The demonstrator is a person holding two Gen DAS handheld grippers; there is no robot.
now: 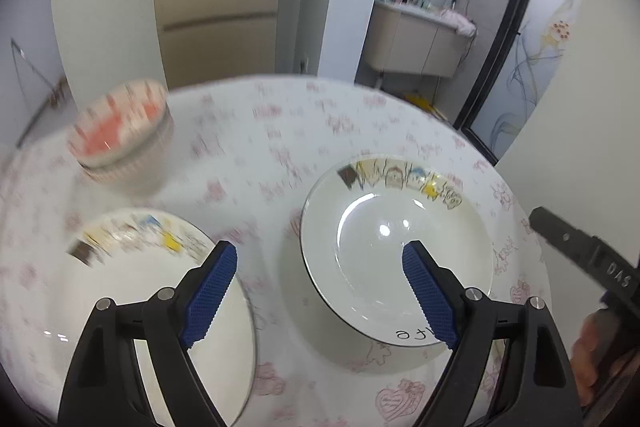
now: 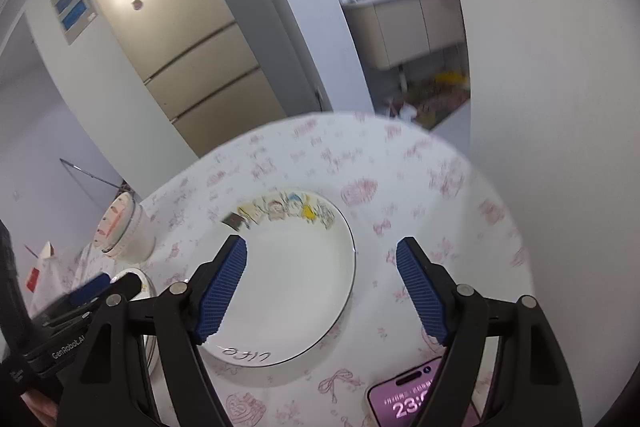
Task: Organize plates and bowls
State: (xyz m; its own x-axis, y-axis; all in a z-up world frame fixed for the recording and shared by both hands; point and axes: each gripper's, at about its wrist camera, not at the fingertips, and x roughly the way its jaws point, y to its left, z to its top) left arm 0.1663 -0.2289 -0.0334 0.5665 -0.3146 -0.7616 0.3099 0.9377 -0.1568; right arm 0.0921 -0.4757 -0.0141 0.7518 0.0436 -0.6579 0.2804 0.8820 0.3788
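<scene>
Two white plates with cartoon figures on the rim lie on the table. In the left wrist view one plate (image 1: 400,259) is at centre right and the other plate (image 1: 140,291) at lower left. A bowl with a red and white pattern (image 1: 120,127) stands at the far left. My left gripper (image 1: 318,267) is open and empty above the gap between the plates. My right gripper (image 2: 320,267) is open and empty over the right edge of a plate (image 2: 292,287). The bowl (image 2: 124,227) shows at the left, and the left gripper (image 2: 96,291) at lower left.
The round table (image 1: 280,131) has a white cloth with pink drawings. A phone (image 2: 404,399) with a lit screen lies near the front edge. A white bag (image 2: 44,275) sits at the far left. A fridge and a washroom are behind.
</scene>
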